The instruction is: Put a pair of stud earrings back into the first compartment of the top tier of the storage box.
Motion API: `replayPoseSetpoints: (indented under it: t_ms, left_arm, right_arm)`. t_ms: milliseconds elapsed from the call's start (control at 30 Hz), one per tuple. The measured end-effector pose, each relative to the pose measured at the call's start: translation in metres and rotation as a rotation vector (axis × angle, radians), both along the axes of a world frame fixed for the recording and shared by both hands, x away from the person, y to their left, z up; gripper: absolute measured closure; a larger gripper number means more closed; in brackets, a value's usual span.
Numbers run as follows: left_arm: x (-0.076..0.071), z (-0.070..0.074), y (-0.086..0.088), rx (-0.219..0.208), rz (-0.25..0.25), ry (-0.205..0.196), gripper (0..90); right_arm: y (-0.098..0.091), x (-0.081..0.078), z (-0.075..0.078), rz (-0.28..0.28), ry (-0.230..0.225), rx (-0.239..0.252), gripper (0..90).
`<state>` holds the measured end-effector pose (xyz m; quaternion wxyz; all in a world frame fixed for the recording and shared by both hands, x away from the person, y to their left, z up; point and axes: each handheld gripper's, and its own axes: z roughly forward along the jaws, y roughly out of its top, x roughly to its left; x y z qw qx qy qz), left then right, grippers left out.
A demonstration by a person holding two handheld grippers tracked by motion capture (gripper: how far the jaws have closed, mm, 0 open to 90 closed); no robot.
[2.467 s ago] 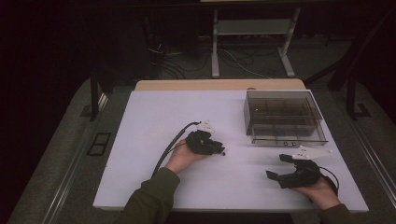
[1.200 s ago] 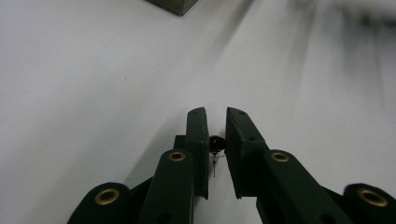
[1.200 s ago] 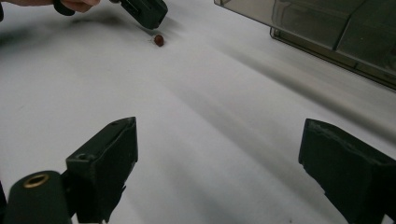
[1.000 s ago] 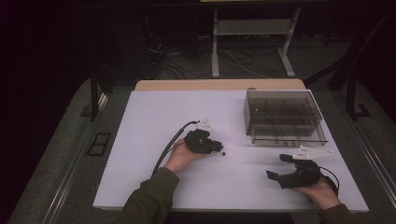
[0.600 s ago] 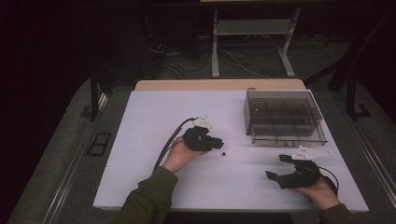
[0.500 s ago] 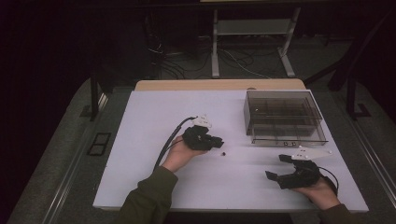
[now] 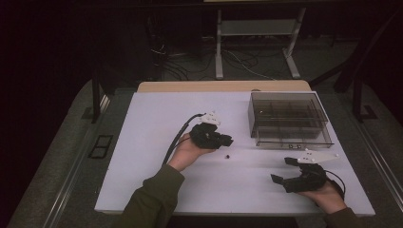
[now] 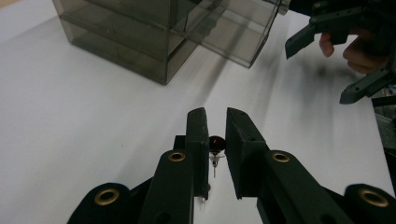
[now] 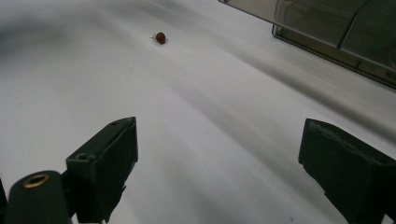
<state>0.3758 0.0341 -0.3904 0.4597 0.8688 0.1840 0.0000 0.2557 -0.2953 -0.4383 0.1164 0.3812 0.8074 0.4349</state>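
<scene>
- Left gripper (image 8: 215,123), seen in its own view, has its jaws drawn close with only a narrow gap between them; a small dark red bead on a thin metal pin (image 8: 215,145) lies on the white table (image 8: 84,116) in that gap, and I cannot tell whether the jaws touch it.
- From the high view the left gripper (image 7: 227,140) sits in the person's left hand (image 7: 186,151), its tip just above the bead (image 7: 228,155), which shows there as a mere dark speck, near the front left corner of the smoky clear box (image 7: 289,118).
- Right gripper (image 9: 219,154) has its jaws spread wide, nothing between them but bare tabletop; the bead (image 9: 160,37) lies well ahead of them, apart from both.
- In the high view the right gripper (image 7: 283,170) rests in the right hand (image 7: 327,195), in front of the box and well apart from it.
- Compartment dividers inside the box (image 8: 163,32) come clear in the left gripper view, where the right gripper (image 8: 322,65) also appears beyond the box's corner.
- Cable (image 7: 177,137) trailing from the left gripper runs back along the table, away from the box.
</scene>
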Motion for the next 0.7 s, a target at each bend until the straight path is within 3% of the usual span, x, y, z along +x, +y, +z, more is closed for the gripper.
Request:
replayPoseSetpoints:
  t_ms: [700]
  left_arm:
    - [0.010, 0.026, -0.043, -0.029, -0.067, -0.030, 78.2]
  right_arm:
    - [0.000, 0.000, -0.001, 0.000, 0.005, 0.004, 11.2]
